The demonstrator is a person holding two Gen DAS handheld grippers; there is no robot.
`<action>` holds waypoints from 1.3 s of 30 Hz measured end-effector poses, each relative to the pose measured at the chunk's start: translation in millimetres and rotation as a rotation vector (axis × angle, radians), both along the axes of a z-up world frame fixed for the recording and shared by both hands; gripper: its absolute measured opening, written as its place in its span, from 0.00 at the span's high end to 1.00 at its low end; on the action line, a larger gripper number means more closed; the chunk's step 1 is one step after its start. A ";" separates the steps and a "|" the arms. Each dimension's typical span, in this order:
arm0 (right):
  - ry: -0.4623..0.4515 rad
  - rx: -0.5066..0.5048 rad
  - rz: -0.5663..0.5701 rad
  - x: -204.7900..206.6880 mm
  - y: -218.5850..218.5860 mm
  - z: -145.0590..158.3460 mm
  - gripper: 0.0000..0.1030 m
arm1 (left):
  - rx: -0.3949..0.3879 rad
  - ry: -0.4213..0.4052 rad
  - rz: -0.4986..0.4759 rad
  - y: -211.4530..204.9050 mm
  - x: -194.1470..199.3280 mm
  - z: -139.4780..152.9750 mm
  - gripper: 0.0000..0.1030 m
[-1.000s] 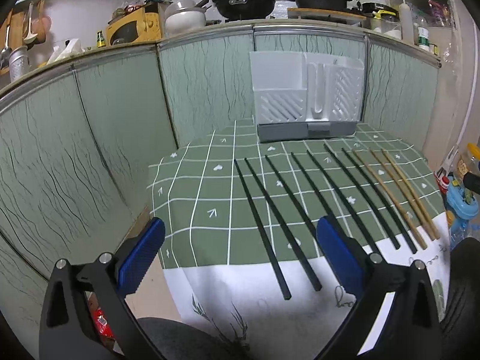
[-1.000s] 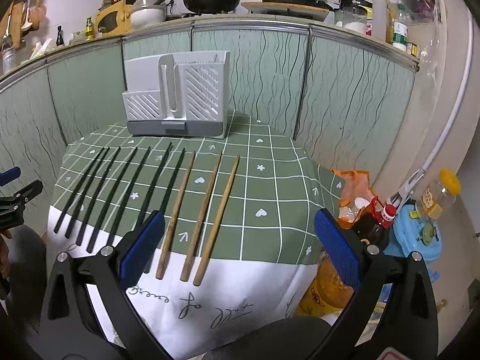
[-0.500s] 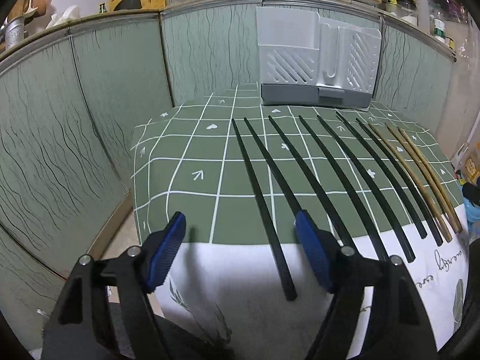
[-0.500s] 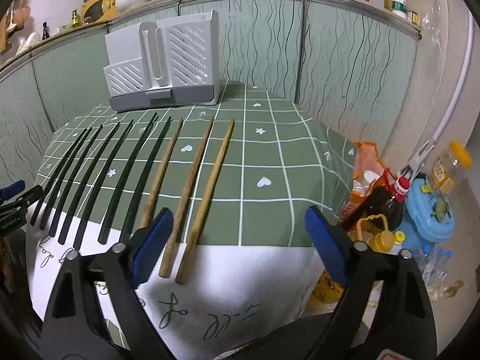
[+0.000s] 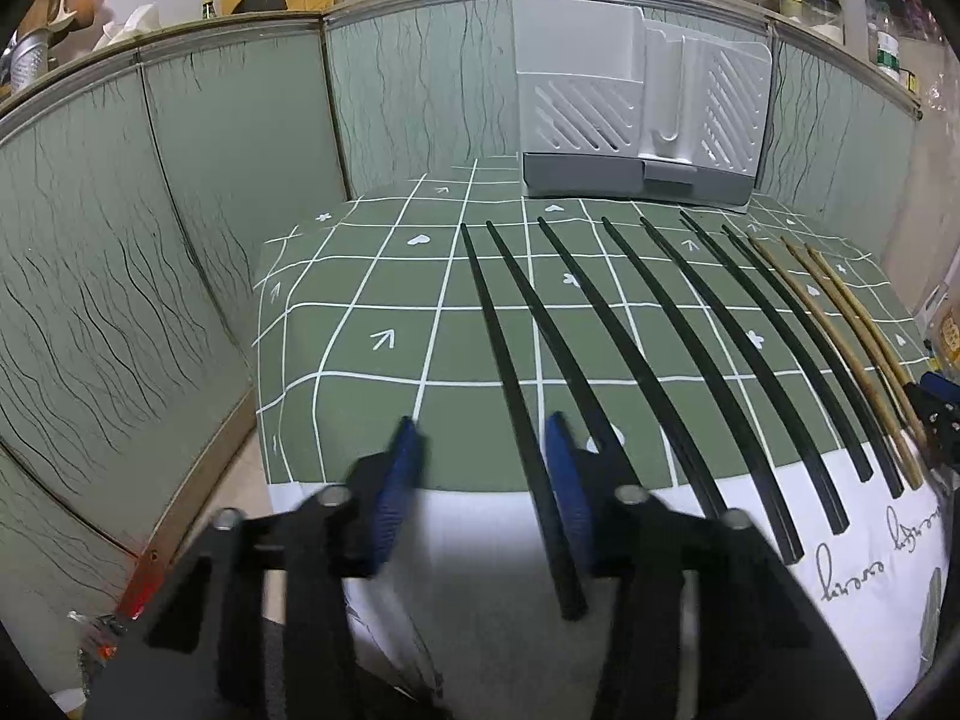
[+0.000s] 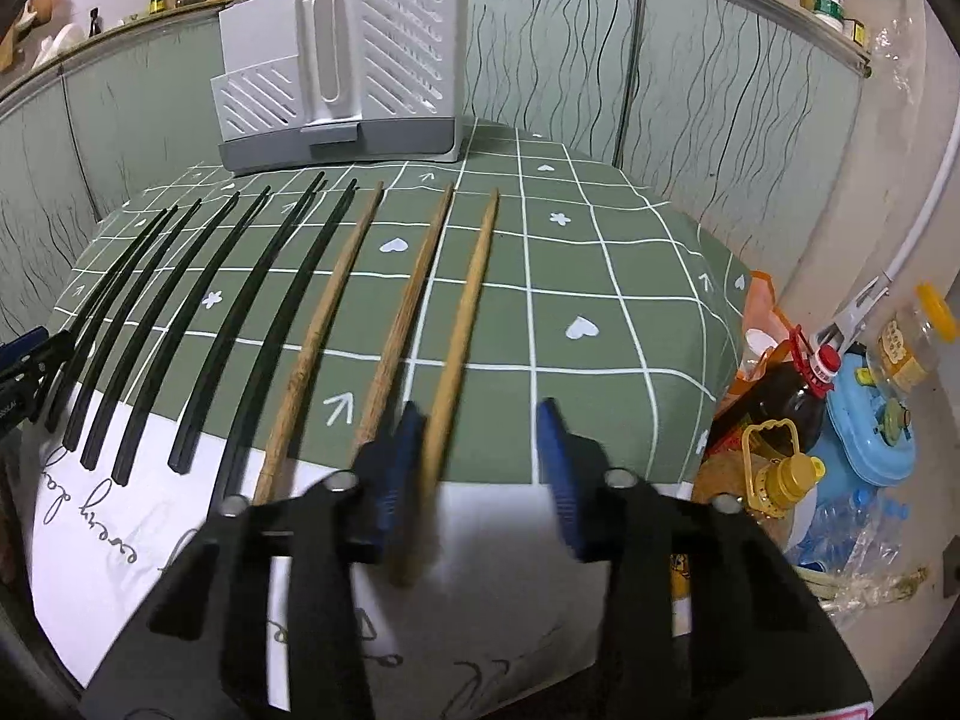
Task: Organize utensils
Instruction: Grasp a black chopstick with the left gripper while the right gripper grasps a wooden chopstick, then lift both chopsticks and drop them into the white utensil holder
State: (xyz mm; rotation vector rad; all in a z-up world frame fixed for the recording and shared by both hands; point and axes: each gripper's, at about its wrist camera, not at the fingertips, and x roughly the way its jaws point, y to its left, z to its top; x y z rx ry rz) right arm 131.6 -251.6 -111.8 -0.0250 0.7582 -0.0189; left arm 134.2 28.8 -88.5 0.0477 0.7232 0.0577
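Both grippers low at the near desk edge, each straddling one chopstick end

The left gripper point(image 5: 480, 474) has its jaws released around the near end of the leftmost black chopstick point(image 5: 516, 384), which lies close to the right blue pad. The right gripper point(image 6: 480, 462) has its jaws released around the rightmost wooden chopstick point(image 6: 462, 324), close beside the left pad; contact cannot be determined in either view. Count in the left view: seven black chopsticks point(image 5: 672, 354), slim, square-sectioned, and three wooden chopsticks point(image 6: 360, 312), round, tapered, laid side by side on the green grid-patterned tablecloth point(image 6: 600, 276). A white slotted plastic utensil holder point(image 6: 360, 84) with a grey base stands at the far edge of the desk
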 end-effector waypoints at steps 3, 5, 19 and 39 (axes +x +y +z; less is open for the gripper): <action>-0.010 0.003 0.003 -0.9 2.8 -0.9 0.79 | 0.023 -0.011 0.018 -1.9 -0.4 -1.6 0.76; -0.017 -0.008 -0.008 -1.8 3.5 -1.3 0.79 | 0.032 -0.019 0.023 -2.8 -1.0 -2.4 0.80; -0.046 0.054 -0.042 -6.9 -8.7 9.8 0.94 | -0.010 -0.071 0.001 0.3 -12.5 12.5 0.94; -0.180 0.107 0.040 -5.6 -19.2 109.2 0.94 | -0.001 -0.148 -0.075 15.1 -4.0 101.2 0.94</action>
